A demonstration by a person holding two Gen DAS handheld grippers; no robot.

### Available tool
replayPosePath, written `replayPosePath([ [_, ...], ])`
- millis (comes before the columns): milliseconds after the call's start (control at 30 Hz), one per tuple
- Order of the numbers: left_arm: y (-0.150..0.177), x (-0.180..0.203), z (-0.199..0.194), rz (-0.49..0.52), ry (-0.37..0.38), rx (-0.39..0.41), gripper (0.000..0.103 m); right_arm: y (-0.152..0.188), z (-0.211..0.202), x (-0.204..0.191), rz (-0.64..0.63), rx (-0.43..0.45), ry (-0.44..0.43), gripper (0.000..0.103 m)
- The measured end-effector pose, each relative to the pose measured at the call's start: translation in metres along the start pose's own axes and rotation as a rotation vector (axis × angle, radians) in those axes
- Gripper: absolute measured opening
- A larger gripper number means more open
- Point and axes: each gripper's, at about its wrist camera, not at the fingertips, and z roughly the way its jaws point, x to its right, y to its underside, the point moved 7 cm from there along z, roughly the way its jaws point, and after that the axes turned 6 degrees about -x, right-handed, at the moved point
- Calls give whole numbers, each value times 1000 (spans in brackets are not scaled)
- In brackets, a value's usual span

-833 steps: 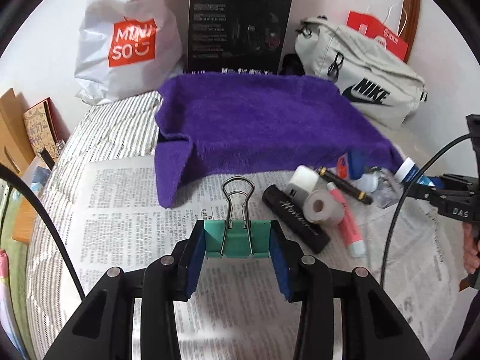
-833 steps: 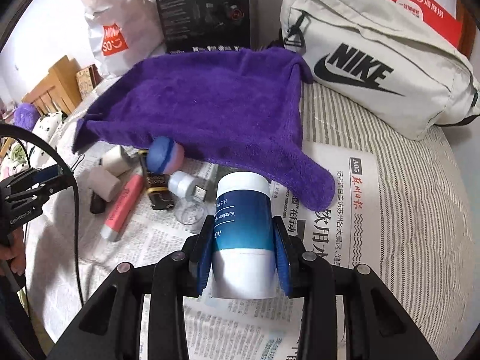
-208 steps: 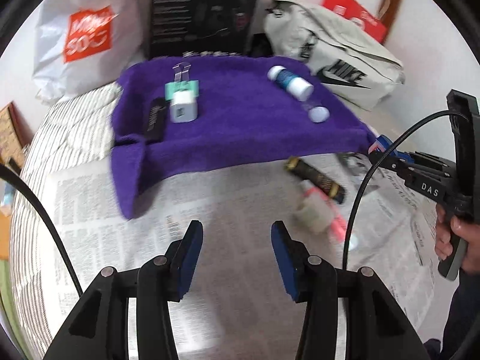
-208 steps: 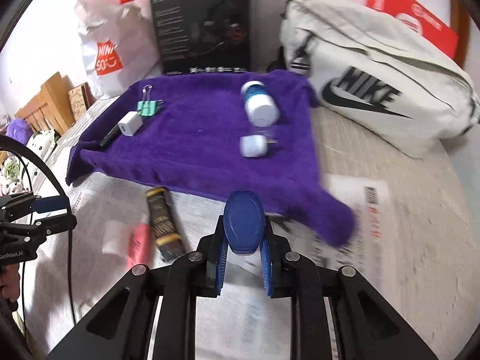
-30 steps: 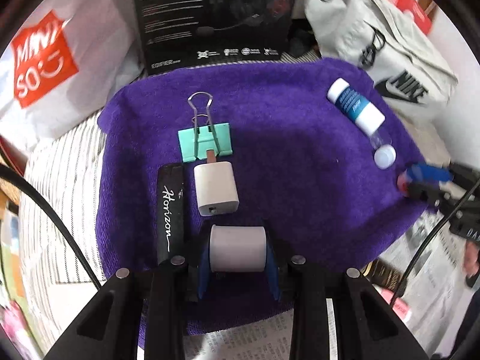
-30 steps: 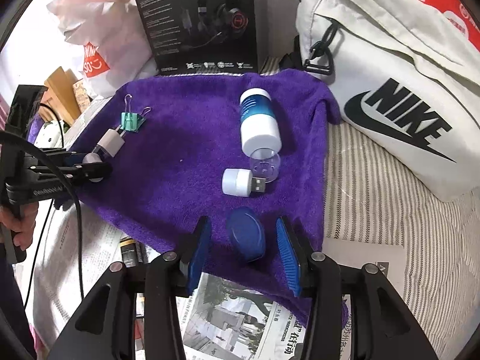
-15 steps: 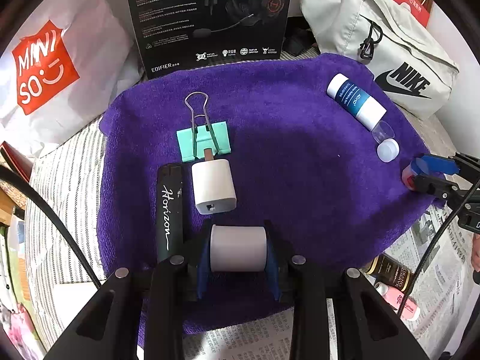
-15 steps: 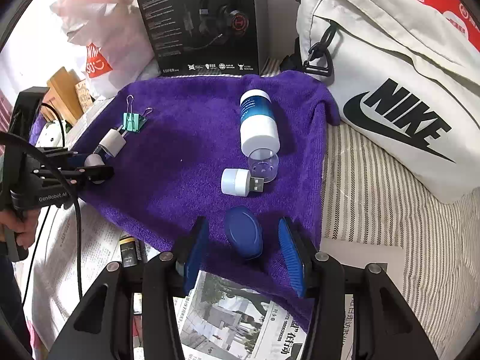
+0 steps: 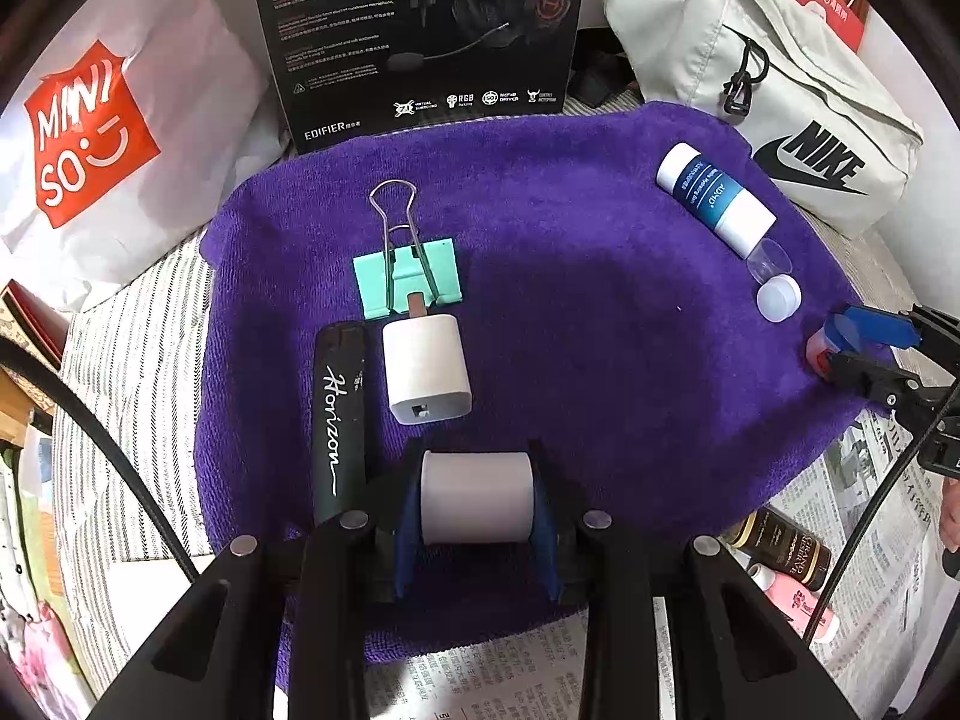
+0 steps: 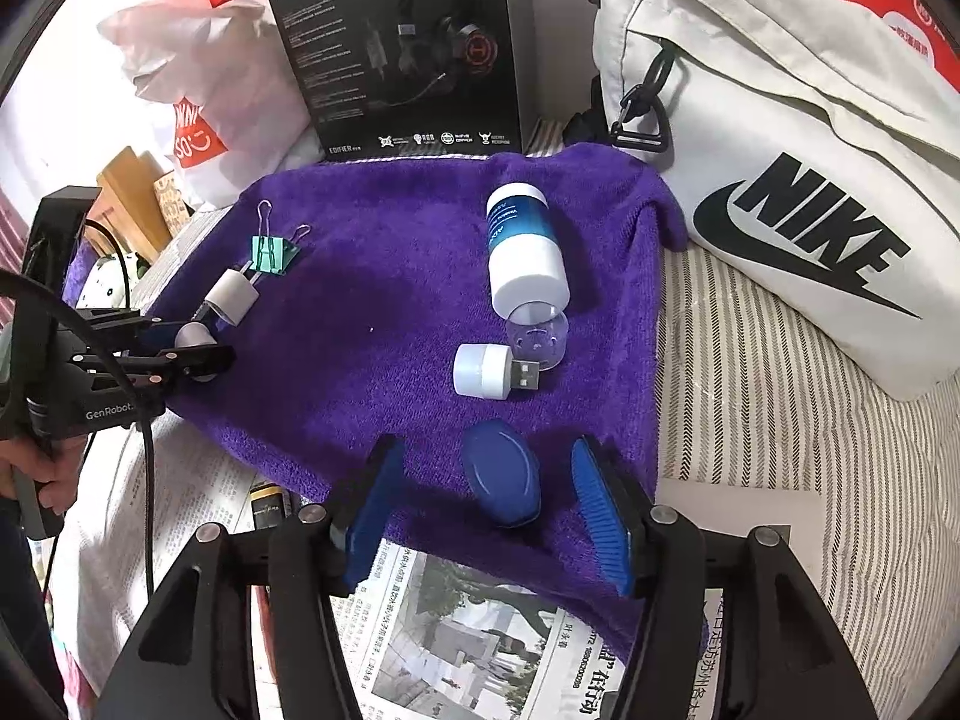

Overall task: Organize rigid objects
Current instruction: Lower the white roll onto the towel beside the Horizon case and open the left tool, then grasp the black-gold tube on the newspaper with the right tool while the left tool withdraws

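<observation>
A purple towel (image 9: pixel 600 330) holds a green binder clip (image 9: pixel 408 285), a white charger (image 9: pixel 426 375), a black bar (image 9: pixel 339 420), a blue-and-white bottle (image 9: pixel 714 204) and a white USB light (image 10: pixel 483 371). My left gripper (image 9: pixel 474 480) is shut on a white roll (image 9: pixel 476 504) just above the towel's near edge, below the charger. My right gripper (image 10: pixel 487 456) has its jaws opening. A blue oval object (image 10: pixel 501 474) lies on the towel (image 10: pixel 390 276) between the pads, which stand apart from it. The bottle (image 10: pixel 525 252) lies beyond the USB light.
A black headset box (image 9: pixel 420 30), a white shopping bag (image 9: pixel 108 138) and a pale Nike bag (image 10: pixel 780 180) stand behind the towel. Newspaper (image 10: pixel 480 630) covers the striped bed in front. A dark tube (image 9: pixel 780 546) and a pink tube (image 9: pixel 798 600) lie on it.
The right gripper's jaws have spread wider around the blue oval object, which stays on the towel. The left gripper still grips the white roll in the same place.
</observation>
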Motion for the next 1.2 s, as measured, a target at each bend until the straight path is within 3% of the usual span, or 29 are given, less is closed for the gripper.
replayPosePath([
  [267, 3, 1, -2, -7, 11, -8, 35, 0, 0, 0, 11, -7, 6, 60],
  [367, 5, -1, -3, -28, 26, -17, 46, 2, -3, 0, 17, -4, 10, 60],
  [400, 6, -3, -4, -38, 21, -24, 51, 2, -4, 0, 18, -3, 13, 60],
  [733, 14, -5, -17, -51, -21, -22, 55, 7, -24, 1, 19, 17, 36, 60],
  [1033, 23, -5, -42, -54, -35, -1, 74, 14, -46, -8, 5, 48, 43, 60],
  [1200, 38, 4, -62, -18, -66, 19, 75, 26, -67, -18, -17, 73, 44, 60],
])
